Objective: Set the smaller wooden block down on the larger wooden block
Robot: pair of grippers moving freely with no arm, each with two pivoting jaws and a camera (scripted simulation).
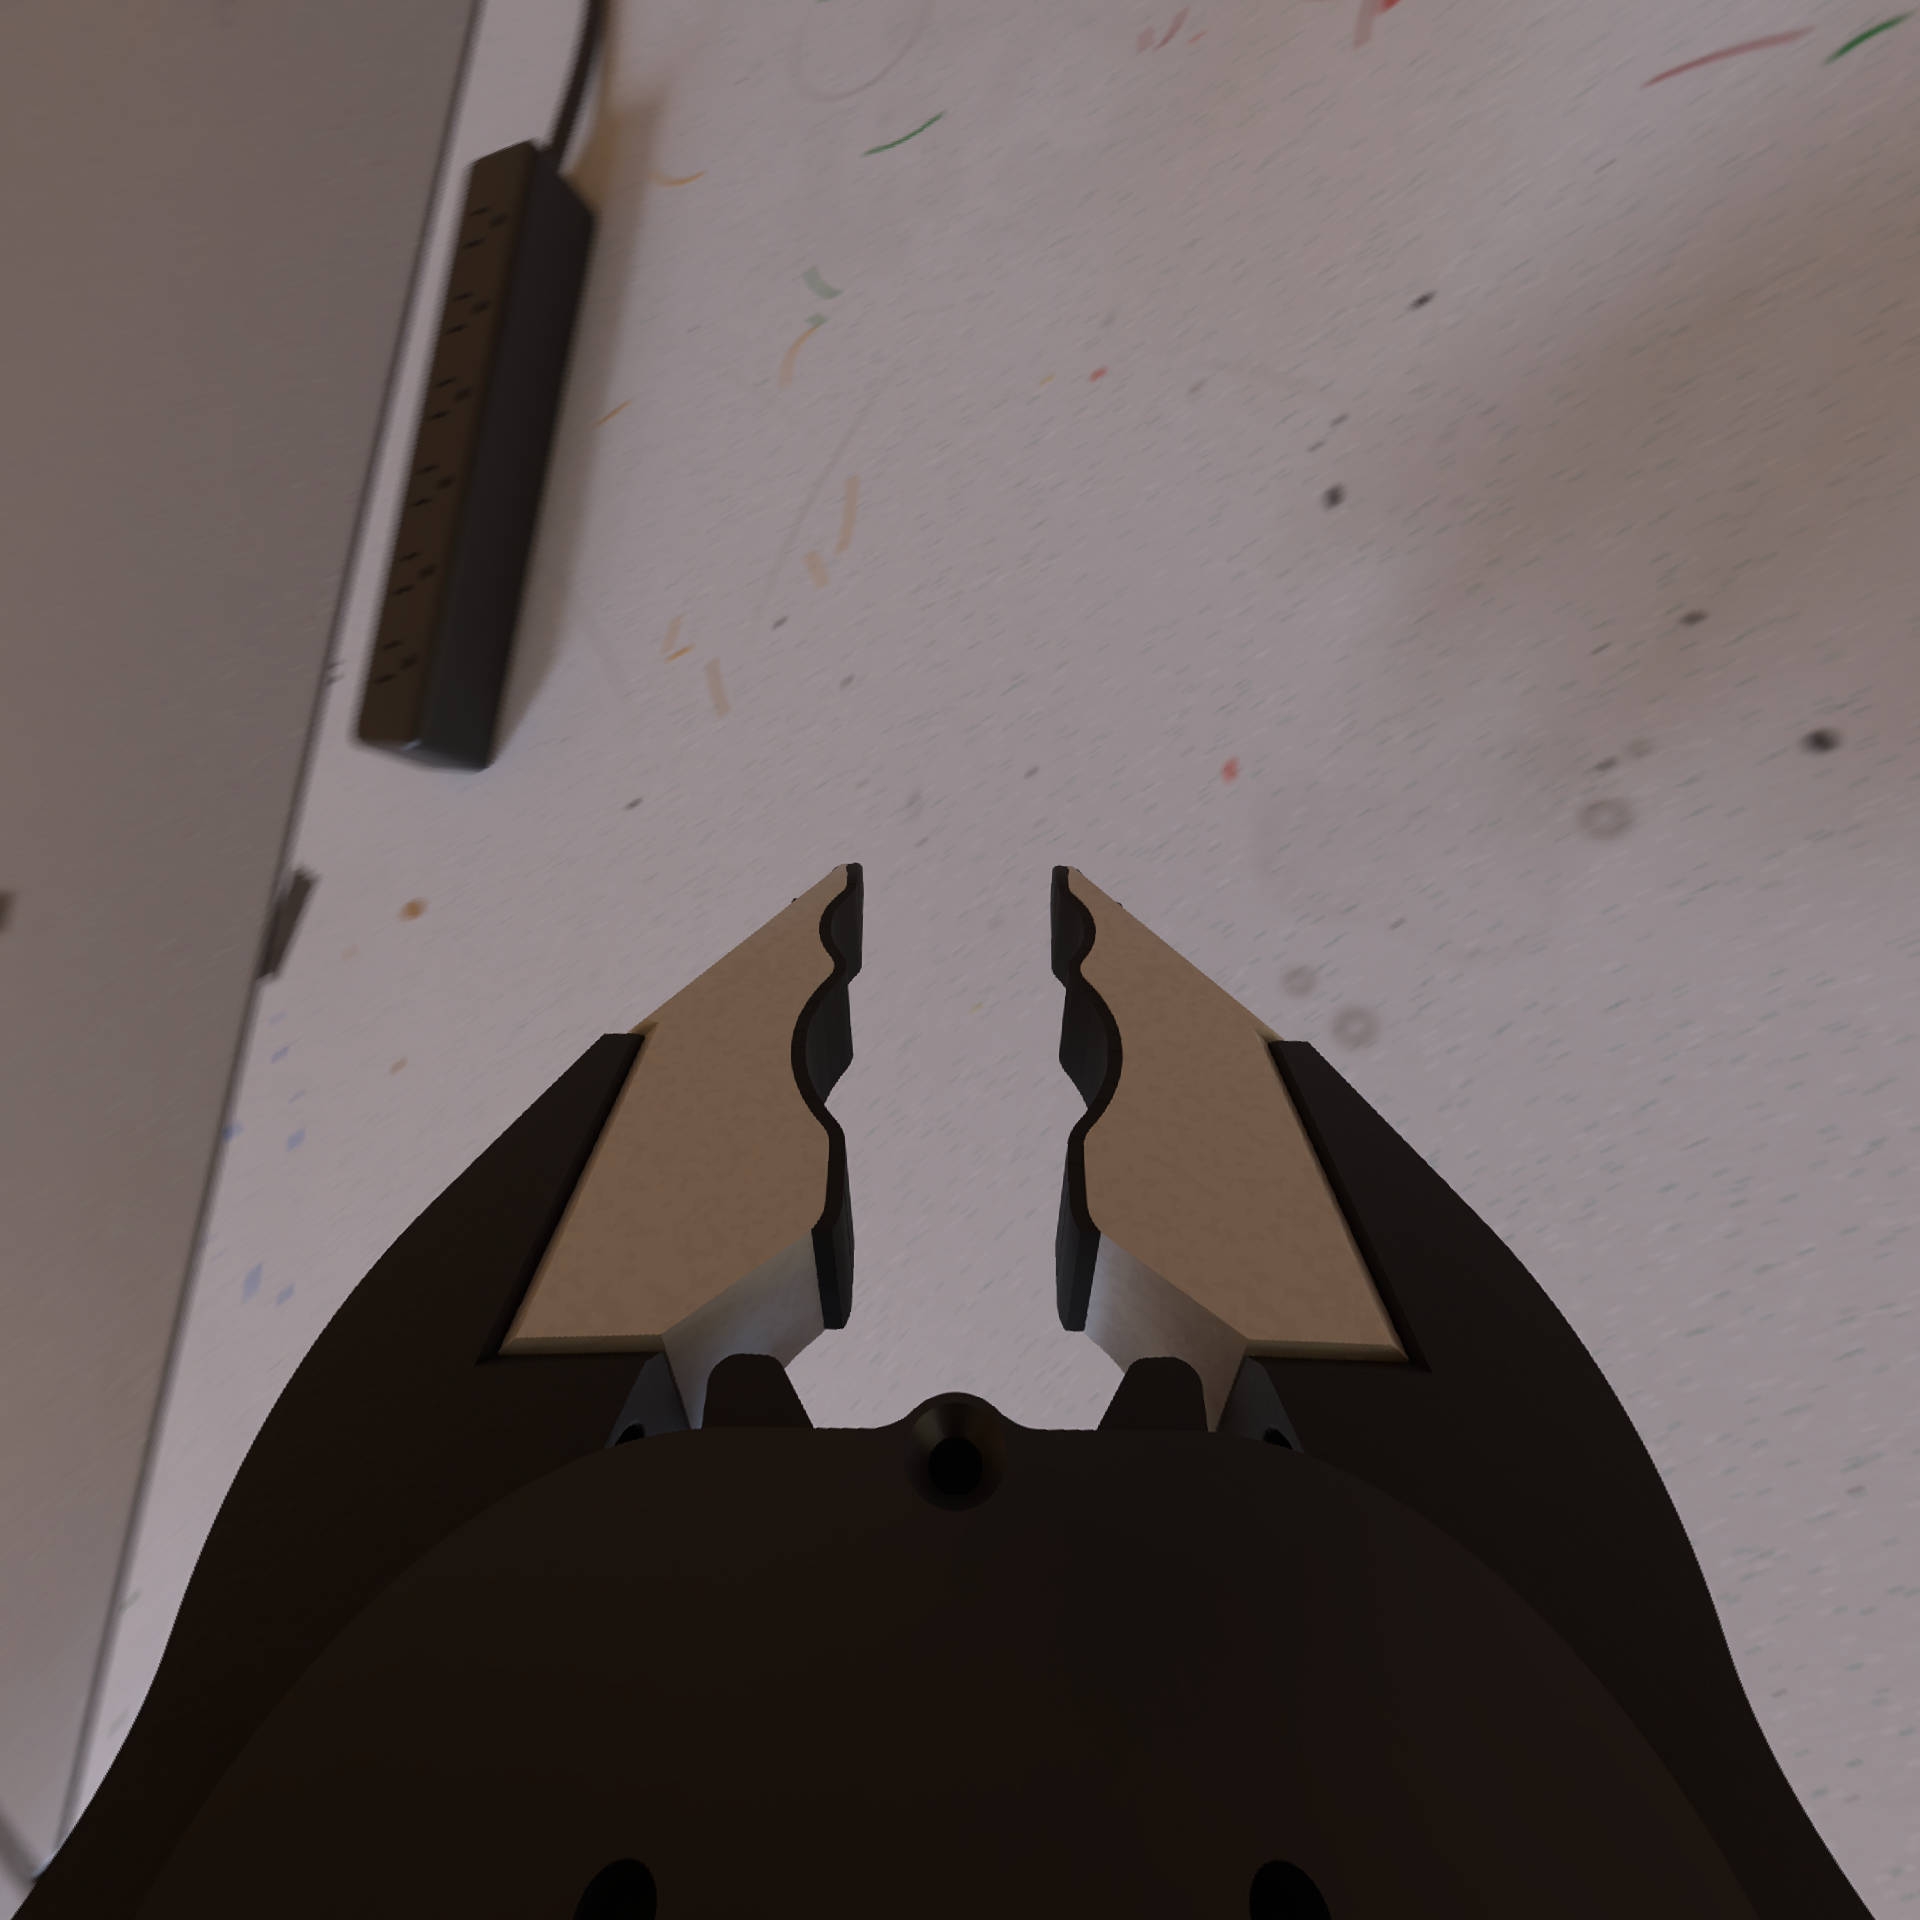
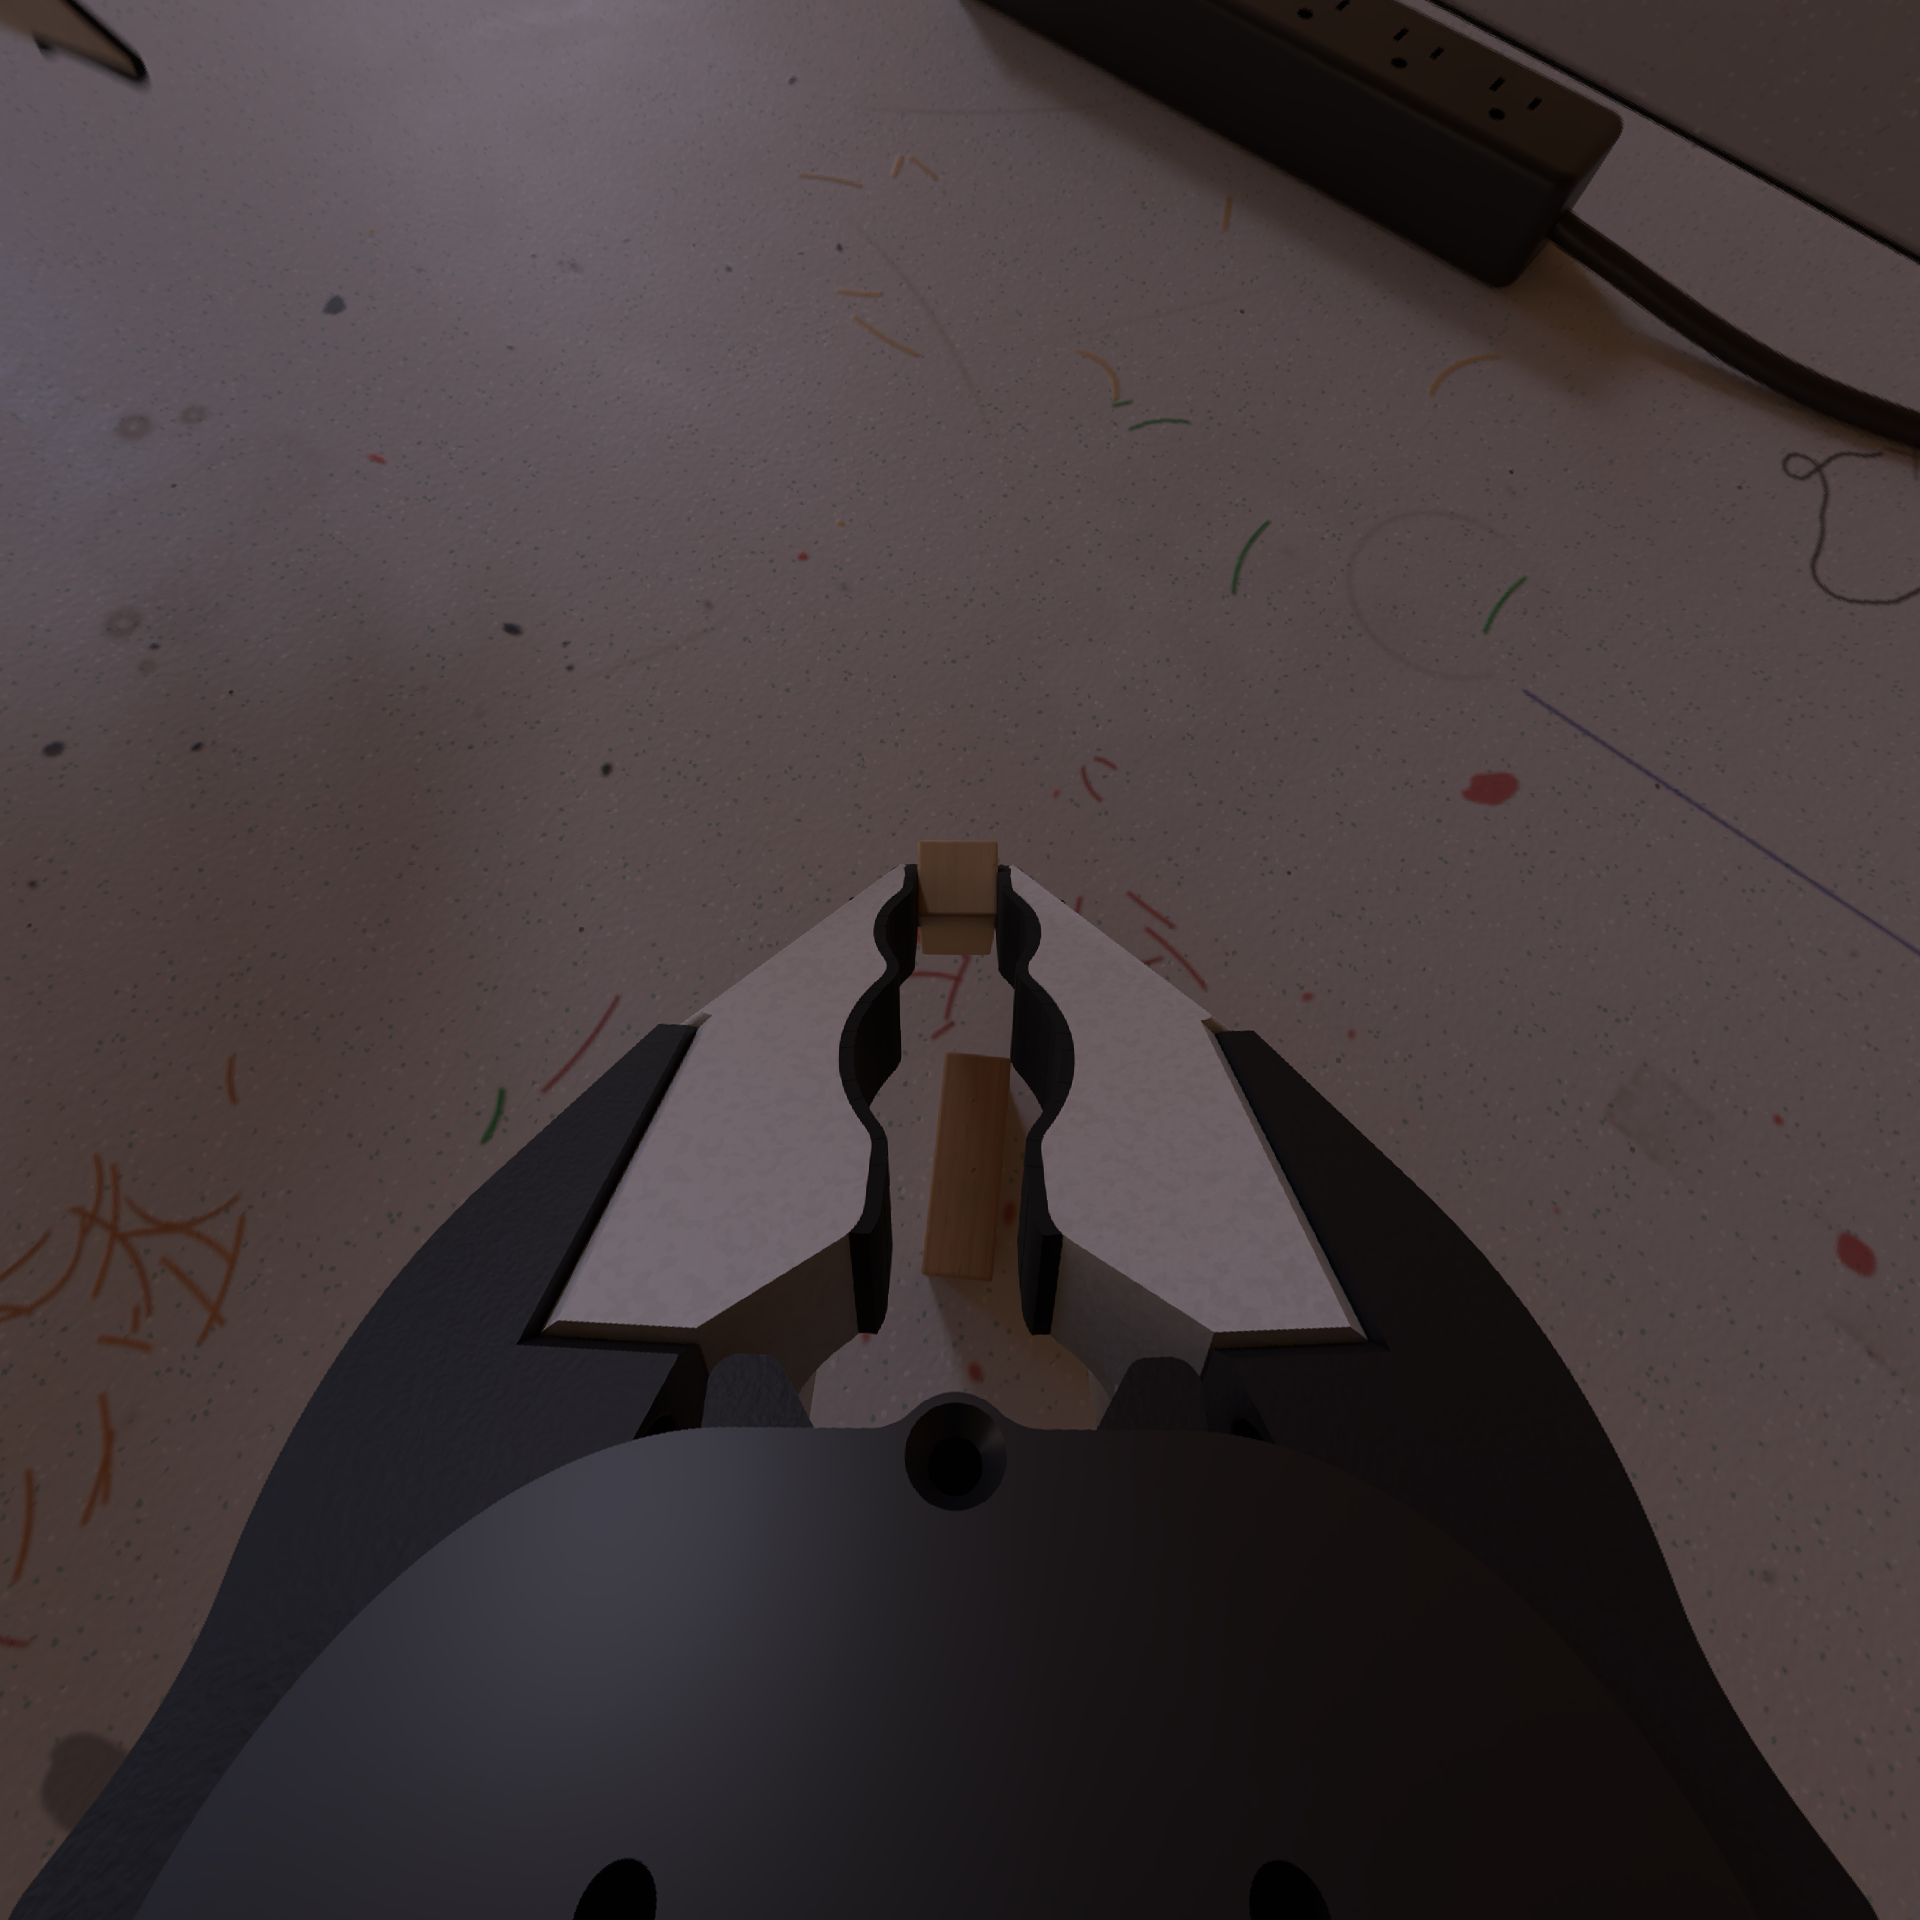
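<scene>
In the right wrist view my right gripper [image 2: 958,883] is shut on the smaller wooden block [image 2: 956,896], a pale cube pinched between its fingertips above the table. The larger wooden block [image 2: 966,1179], a long pale plank, lies on the table below, seen through the gap between the fingers, closer to me than the cube. In the left wrist view my left gripper [image 1: 956,883] is open and empty above the speckled table. Neither block shows in that view.
A black power strip [image 1: 468,457] lies at the table's left edge in the left wrist view. It also shows at the top right of the right wrist view [image 2: 1351,114] with its cable [image 2: 1714,322]. The other gripper's tip [image 2: 83,42] shows at top left.
</scene>
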